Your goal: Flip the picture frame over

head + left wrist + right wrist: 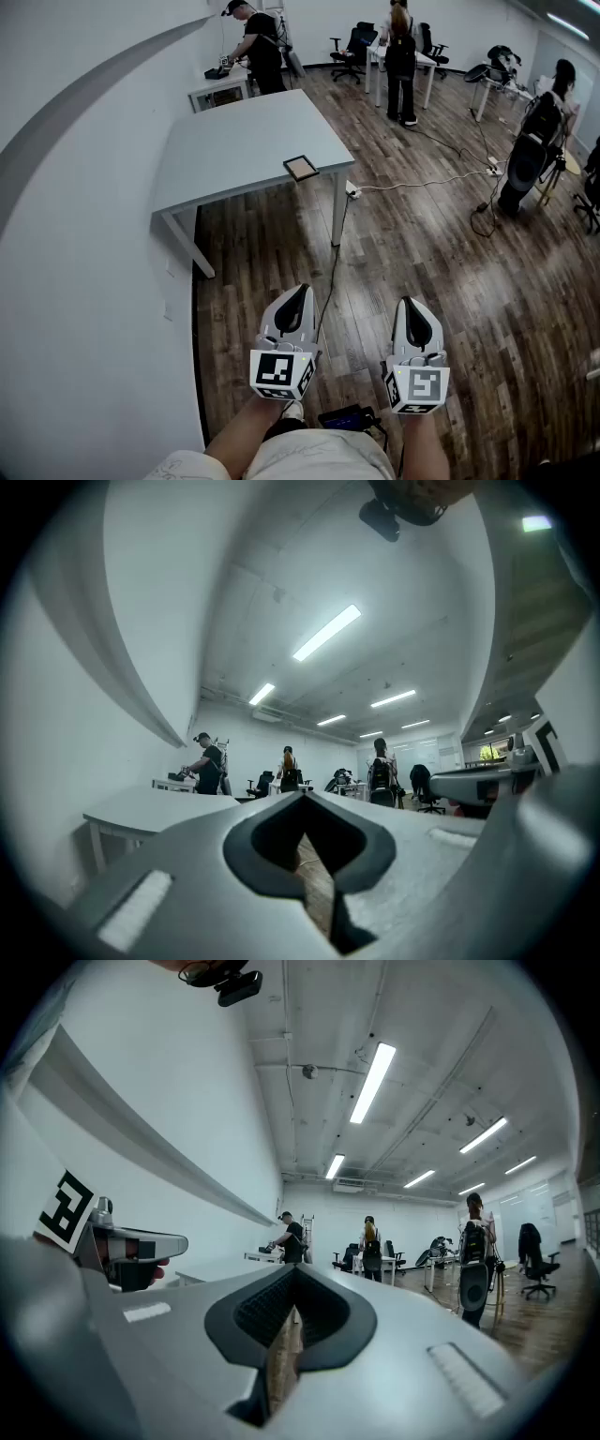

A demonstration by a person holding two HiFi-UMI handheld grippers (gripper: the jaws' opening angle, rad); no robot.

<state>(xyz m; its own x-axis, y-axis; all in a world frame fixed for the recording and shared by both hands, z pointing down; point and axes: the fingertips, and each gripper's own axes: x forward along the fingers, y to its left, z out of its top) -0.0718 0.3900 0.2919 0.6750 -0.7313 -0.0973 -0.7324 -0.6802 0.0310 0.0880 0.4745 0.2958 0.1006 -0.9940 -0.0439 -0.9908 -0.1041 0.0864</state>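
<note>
Floor (pixel 441 272): dark wood planks are running through the whole room, under the furniture and under both grippers.
Wall (pixel 84 234): a white wall with a grey band is running along the left side.
Tabletop (pixel 234 150): a pale grey tabletop on white legs is standing against the wall, ahead of the person in the head view.
People: one person (pixel 258 47) is bending over a small desk at the far wall, a second (pixel 401 56) is standing with their back turned, and a third (pixel 539 131) is standing at the right edge.
Office chair (pixel 356 47): a black one is sitting near the far desks.
Left gripper (pixel 300 291): it is hanging low over the floor, well short of the tabletop. Its fingers (pixel 187 874) are pressing together with nothing between them.
Right gripper (pixel 413 303): it is hanging just beside the left one at the same height. Its fingers (pixel 412 1363) are meeting at the tip and holding nothing.
Marker cubes: one (pixel 279 372) is riding on the rear of the left gripper, the other (pixel 419 389) on the right.
Picture frame (pixel 301 168): it is lying flat on the tabletop near the front right corner, close to the edge, showing a brownish face inside a dark border. It is well apart from both grippers.
Cable (pixel 422 180): a thin white lead is trailing across the floor to the right of the tabletop.
</note>
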